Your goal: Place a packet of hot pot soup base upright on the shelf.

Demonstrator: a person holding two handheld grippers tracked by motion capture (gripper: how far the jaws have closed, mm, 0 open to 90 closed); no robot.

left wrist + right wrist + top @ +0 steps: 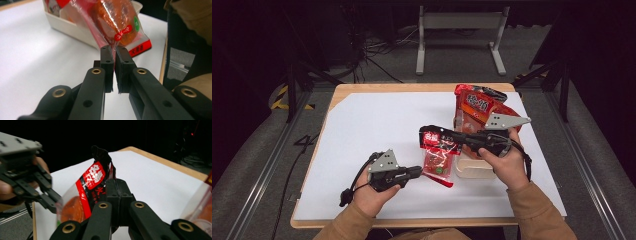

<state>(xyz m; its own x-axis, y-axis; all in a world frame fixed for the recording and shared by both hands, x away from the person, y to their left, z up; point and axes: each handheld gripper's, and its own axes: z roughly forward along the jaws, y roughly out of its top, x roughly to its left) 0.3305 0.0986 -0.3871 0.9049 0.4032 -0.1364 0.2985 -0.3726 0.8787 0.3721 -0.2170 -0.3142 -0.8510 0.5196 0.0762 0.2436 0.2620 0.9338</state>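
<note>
Both grippers clamp one packet: right gripper on its far top, left gripper on its near edge. Packet is lifted beside tray; other packets remain far right, likely unfinished.

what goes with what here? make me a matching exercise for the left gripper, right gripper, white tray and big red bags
Things:
1. left gripper
2. right gripper
3. white tray
4. big red bags

States:
A. standing at the table's far right
B. shut on the snack packet's lower clear edge
C. on the table under the right hand
D. shut on the packet's black top

Pairs: 1-B, 2-D, 3-C, 4-A
</note>
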